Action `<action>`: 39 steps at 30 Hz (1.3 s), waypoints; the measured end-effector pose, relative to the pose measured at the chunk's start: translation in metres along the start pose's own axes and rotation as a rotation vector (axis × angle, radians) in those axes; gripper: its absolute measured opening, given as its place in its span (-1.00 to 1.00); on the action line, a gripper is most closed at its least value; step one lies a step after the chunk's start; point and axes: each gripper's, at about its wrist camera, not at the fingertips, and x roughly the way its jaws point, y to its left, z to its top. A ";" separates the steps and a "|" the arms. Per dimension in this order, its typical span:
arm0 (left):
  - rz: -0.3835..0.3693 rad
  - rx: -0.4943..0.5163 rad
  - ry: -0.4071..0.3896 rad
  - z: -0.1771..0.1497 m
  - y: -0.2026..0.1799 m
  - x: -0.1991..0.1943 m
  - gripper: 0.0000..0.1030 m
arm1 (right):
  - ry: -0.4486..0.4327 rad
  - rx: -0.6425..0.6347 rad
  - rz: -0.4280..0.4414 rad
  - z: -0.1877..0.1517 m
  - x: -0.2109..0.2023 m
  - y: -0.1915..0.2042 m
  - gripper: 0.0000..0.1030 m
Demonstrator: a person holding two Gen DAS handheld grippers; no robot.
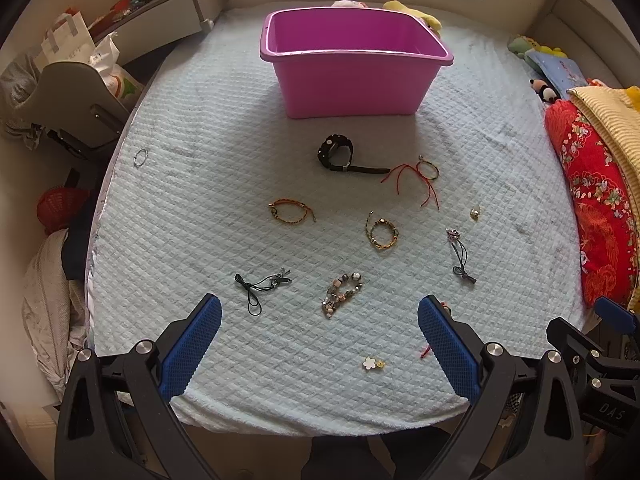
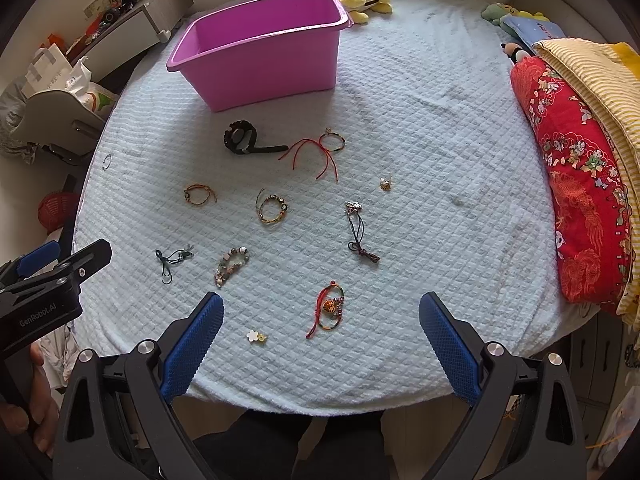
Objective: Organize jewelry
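The jewelry lies scattered over a pale blue quilted cover [image 1: 200, 184], none of it inside the pink tub [image 1: 352, 60] that stands empty toward the far side. Just in front of the tub sits a black watch [image 1: 338, 154], its strap trailing toward a red-cord bracelet [image 1: 424, 176] with loose ends. Nearer the middle are an orange braided bracelet [image 1: 290, 212] and a gold beaded bracelet [image 1: 382, 232], well apart from each other, with a small gold charm [image 1: 475, 213] off to the right. Closer in lie a black cord charm [image 1: 260, 286], a chunky bead bracelet [image 1: 343, 292] and a dark cord pendant [image 1: 460, 254]. A thin silver ring [image 1: 140, 157] lies alone near the left edge of the cover. By the near edge rest a white flower charm [image 2: 256, 336] and a red string bracelet with an orange pendant [image 2: 330, 308], which in the left wrist view is mostly hidden behind a finger. The left gripper [image 1: 320, 344] hangs over the near edge with its blue pads [image 1: 192, 350] spread wide, holding nothing. The right gripper [image 2: 321, 346] is likewise spread wide and empty, the red string bracelet lying on the cover between its fingers but touched by neither. A folded red floral quilt [image 2: 572, 184] and a yellow striped blanket [image 2: 592, 76] are stacked along the right side, with soft toys beyond.
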 end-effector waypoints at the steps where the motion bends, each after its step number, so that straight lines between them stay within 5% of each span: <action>1: 0.001 0.001 0.001 0.000 0.000 0.000 0.88 | 0.000 0.000 0.000 0.000 0.000 0.000 0.82; 39: 0.021 0.006 -0.009 -0.007 0.003 -0.008 0.88 | -0.001 -0.003 0.003 -0.006 -0.006 -0.003 0.82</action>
